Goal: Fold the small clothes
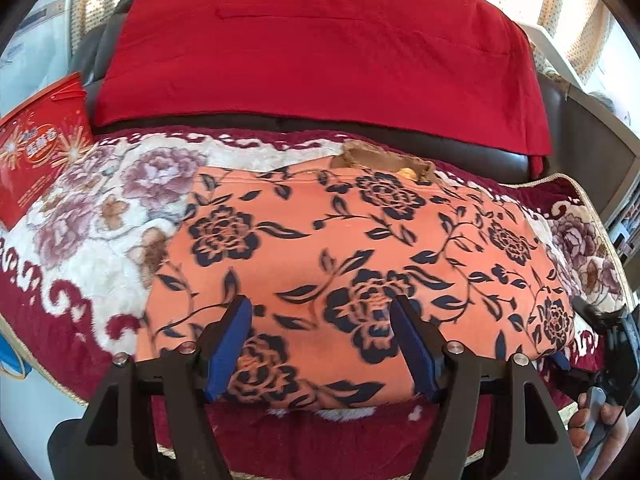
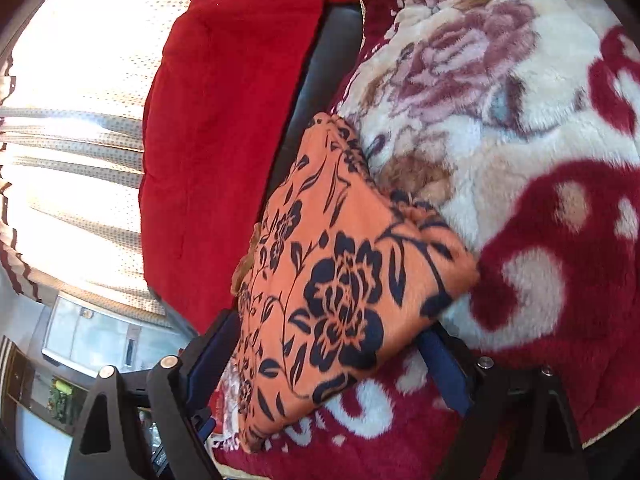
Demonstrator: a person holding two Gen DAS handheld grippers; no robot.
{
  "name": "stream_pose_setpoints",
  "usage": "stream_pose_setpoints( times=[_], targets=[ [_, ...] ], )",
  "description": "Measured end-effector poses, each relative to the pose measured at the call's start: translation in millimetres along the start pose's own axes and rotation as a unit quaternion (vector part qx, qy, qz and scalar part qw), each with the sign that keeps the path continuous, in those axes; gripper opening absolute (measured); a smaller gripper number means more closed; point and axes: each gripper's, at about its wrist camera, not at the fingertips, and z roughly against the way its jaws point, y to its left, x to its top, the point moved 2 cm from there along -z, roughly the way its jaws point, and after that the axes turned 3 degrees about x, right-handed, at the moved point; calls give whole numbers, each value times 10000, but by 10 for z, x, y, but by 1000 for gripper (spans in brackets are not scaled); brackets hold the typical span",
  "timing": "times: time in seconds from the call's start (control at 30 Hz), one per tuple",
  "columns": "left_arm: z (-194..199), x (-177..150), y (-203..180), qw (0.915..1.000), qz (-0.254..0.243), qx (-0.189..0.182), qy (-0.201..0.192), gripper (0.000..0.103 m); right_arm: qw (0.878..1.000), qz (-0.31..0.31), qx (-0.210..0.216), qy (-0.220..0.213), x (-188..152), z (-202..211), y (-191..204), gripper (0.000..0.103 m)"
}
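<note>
An orange garment with a dark floral print (image 1: 344, 248) lies folded into a rough rectangle on the plush blanket (image 1: 100, 216). My left gripper (image 1: 320, 312) is open, its blue-padded fingers (image 1: 232, 340) spread just above the garment's near edge and empty. In the right wrist view the garment (image 2: 336, 280) lies between the spread fingers of my right gripper (image 2: 328, 340), its corner passing over the right blue pad (image 2: 444, 364). The jaws stand wide and do not pinch it. The right gripper also shows at the left wrist view's right edge (image 1: 608, 344).
A red cushion (image 1: 320, 40) leans on the dark sofa back (image 1: 500, 156) behind the blanket. A red printed box (image 1: 36, 148) sits at the left. A brown cloth piece (image 1: 384, 160) peeks from behind the garment. Curtains (image 2: 72, 120) and a cabinet (image 2: 48, 392) lie beyond the sofa.
</note>
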Motion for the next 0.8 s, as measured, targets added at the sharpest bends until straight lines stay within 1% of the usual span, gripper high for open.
stream_pose_setpoints(
  times=[0.03,0.07,0.13,0.17,0.2,0.27,0.3,0.33,0.37,0.4,0.43,0.47,0.5,0.53,0.57,0.63,0.7,0.77,0.8],
  targets=[
    [-21,8,-45,10000,-48,-15,-3,72,9999,97,-99,7,40,10,-9,58],
    [-52,18,-113,9999,-126,-15,-13,72,9996,205,-207,56,59,-16,0,10],
    [-104,34,-236,9996,-266,-11,-27,72,9979,395,-440,250,87,-108,34,9],
    [-121,45,-276,9995,-316,-9,-32,72,9960,634,-593,220,81,-90,100,9],
    [-134,55,-325,9993,-368,-11,-71,72,9900,1122,-851,71,45,-22,268,9],
    [-187,61,-394,9990,-422,7,-120,72,9753,1884,-1148,-93,-41,38,539,9],
    [-248,54,-423,9990,-449,23,-76,72,9734,1954,-1196,-85,-52,28,552,9],
    [-359,34,-461,9987,-509,59,19,72,9726,1913,-1319,38,-38,-40,478,14],
    [-499,1,-495,9978,-602,180,196,72,9748,1672,-1446,316,0,-132,279,21],
    [-634,-40,-514,9961,-708,304,436,72,9840,1228,-1190,503,41,-154,94,21],
    [-692,-65,-525,9952,-776,339,489,74,9918,870,-801,483,72,-95,-17,26],
    [-679,-73,-527,9954,-823,363,337,75,9953,643,-556,473,104,-18,-81,34],
    [-669,-75,-530,9952,-857,369,285,75,9965,563,-427,440,138,92,-103,39],
    [-674,-76,-528,9952,-861,361,303,75,9971,556,-360,388,163,171,-97,59],
    [-671,-69,-518,9955,-825,340,318,75,9974,582,-277,322,199,261,-78,78],
    [-635,-40,-501,9965,-711,302,335,75,9967,761,-120,238,336,374,-12,79],
    [-566,15,-491,9975,-623,248,216,75,9956,870,31,337,490,373,27,79],
    [-564,25,-521,9971,-694,251,160,75,9936,902,204,645,657,217,85,79],
    [-626,21,-535,9965,-742,292,255,75,9913,976,255,850,718,111,121,79]
  ],
)
